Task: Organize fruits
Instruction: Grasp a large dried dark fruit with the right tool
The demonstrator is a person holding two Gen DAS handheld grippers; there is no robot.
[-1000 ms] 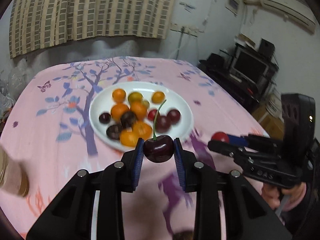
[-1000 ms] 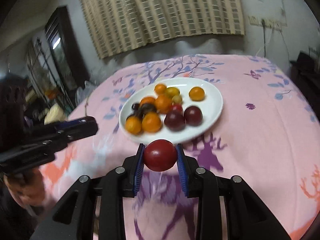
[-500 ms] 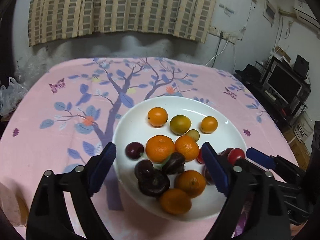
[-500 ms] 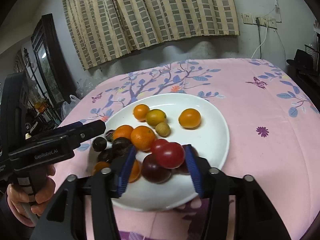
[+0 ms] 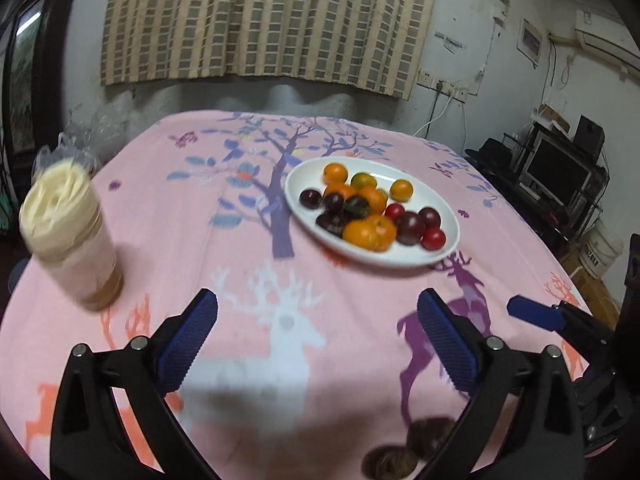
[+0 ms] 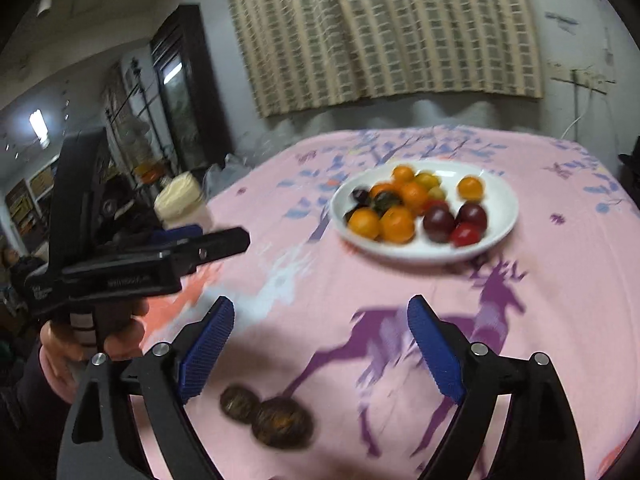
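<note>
Over the tabletop: we are holding both tongs above a pink cloth-covered tabletop (image 5: 168, 240) printed with trees and deer.
Left tongs: our left tongs (image 5: 318, 340) are standing spread wide, having just been opening, with nothing between the blue ribbed pads (image 5: 186, 344), only the white deer print showing in the gap.
Right tongs: our right tongs (image 6: 320, 344) are also standing spread, having just been opening, and we are seeing only the purple deer print between their blue pads (image 6: 206, 346).
Fruit plate: a white oval ceramic plate (image 5: 400, 258) is sitting well ahead of both tongs, carrying small round orange citrus fruits (image 5: 368, 232), dark purple cherries (image 5: 410, 224) and shiny red cherry tomatoes (image 5: 434, 239).
Loose pieces: two dark brown round fruits (image 6: 266, 414) are lying touching each other on the cloth near the front edge, close under the right tongs and apart from the plate; they are blurred, so we cannot tell their kind.
Jar: a clear jar with a cream-coloured lid (image 5: 68, 236) is standing upright at the left side of the tabletop, blurred.
Hand: a hand (image 6: 80, 344) is gripping the left tongs' handle in the right wrist view.
Backdrop: a checked beige curtain (image 5: 260, 20) is hanging on the wall behind.
</note>
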